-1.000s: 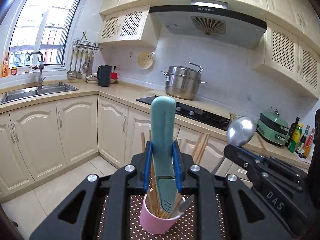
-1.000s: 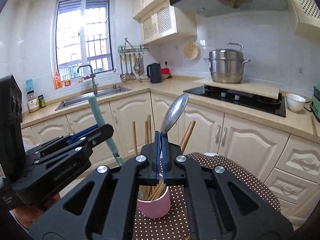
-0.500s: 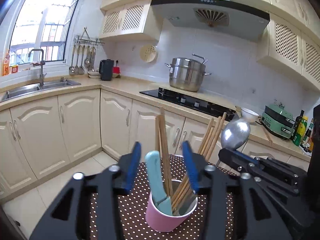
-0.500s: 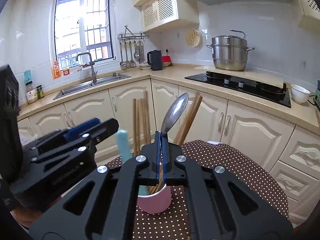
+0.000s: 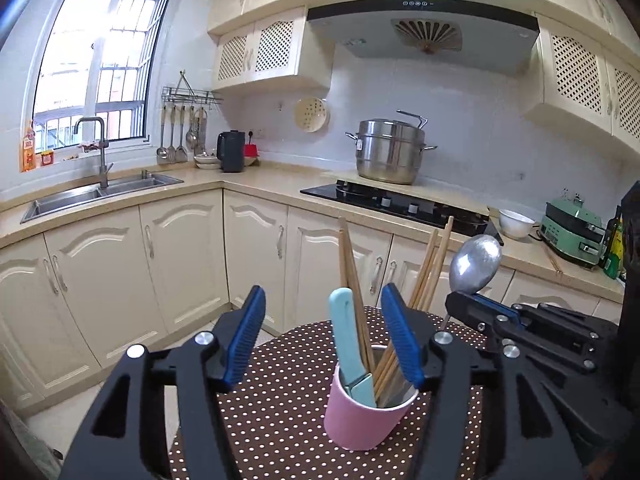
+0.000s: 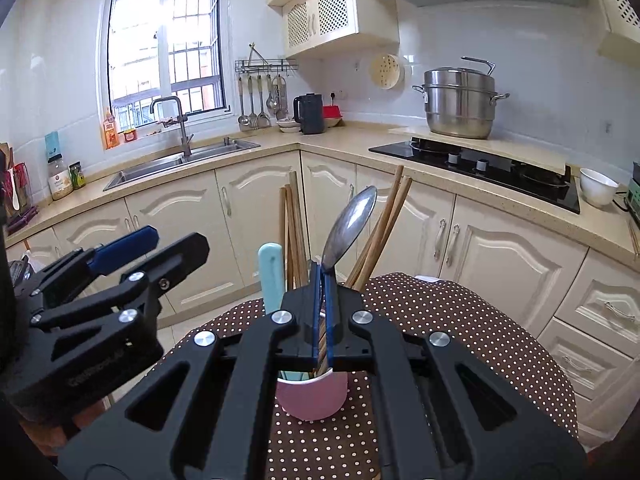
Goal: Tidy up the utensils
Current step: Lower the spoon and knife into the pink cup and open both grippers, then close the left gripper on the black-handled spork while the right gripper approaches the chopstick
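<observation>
A pink cup (image 5: 360,420) stands on a brown polka-dot table (image 5: 280,400) and holds several wooden chopsticks (image 5: 350,280) and a teal-handled utensil (image 5: 346,336). My left gripper (image 5: 324,340) is open, its blue pads on either side of the teal handle and apart from it. My right gripper (image 6: 323,300) is shut on the handle of a metal spoon (image 6: 350,224), bowl end up, above the cup (image 6: 312,394). The spoon (image 5: 474,264) and right gripper also show at the right of the left wrist view. The left gripper (image 6: 120,256) shows at the left of the right wrist view.
Cream kitchen cabinets and a beige counter run behind the table, with a sink (image 5: 100,194), a black hob (image 5: 392,204) and a steel pot (image 5: 390,156). A white bowl (image 6: 598,186) sits at the counter's right.
My left gripper opened and let go of the teal-handled utensil, which dropped into the cup, then drew back slightly. My right gripper stays shut on the spoon above the cup.
</observation>
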Motion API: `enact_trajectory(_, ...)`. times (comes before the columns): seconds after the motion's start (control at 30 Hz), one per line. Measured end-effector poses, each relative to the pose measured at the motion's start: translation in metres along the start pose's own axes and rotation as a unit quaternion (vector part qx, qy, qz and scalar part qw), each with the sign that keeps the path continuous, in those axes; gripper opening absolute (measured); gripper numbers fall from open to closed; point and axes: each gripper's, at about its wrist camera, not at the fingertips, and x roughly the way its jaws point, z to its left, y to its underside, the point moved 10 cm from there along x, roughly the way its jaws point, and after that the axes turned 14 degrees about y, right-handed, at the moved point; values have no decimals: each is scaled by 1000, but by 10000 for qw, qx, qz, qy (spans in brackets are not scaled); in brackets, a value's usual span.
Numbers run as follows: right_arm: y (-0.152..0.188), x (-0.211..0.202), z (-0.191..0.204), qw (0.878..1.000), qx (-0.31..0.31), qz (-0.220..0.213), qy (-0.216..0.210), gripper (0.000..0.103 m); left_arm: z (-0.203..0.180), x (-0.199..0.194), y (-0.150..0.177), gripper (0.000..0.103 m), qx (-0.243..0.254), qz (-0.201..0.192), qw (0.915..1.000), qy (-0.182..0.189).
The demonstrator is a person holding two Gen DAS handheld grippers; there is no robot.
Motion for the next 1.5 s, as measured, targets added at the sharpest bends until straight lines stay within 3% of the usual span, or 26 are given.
enact_trajectory(0.5,10,-9,5,9998,73,169,-13,5,0,-28,-3,64,128,-48,9998,-146)
enact_trajectory(0.53,10,-11,2,9998,104,145,3,8,0,-32,-4,64,113,-72,9998,-132)
enact_trajectory(0.6,9,-17,-2,9998,192,106,-1,35,-1,-39,-5,64,133,-106,9998,-138)
enact_trajectory(0.67,7,-24,-6,9997,224,0,30,52,-2,-45,-5,65,178,-132,9996,-170)
enact_trajectory(1.17,8,-97,-24,9986,436,-297,61,58,-32,-99,-6,68,406,-287,9986,-167)
enact_trajectory(1.5,37,-133,-35,9987,439,-224,88,61,-54,-122,30,70,475,12,9989,-5)
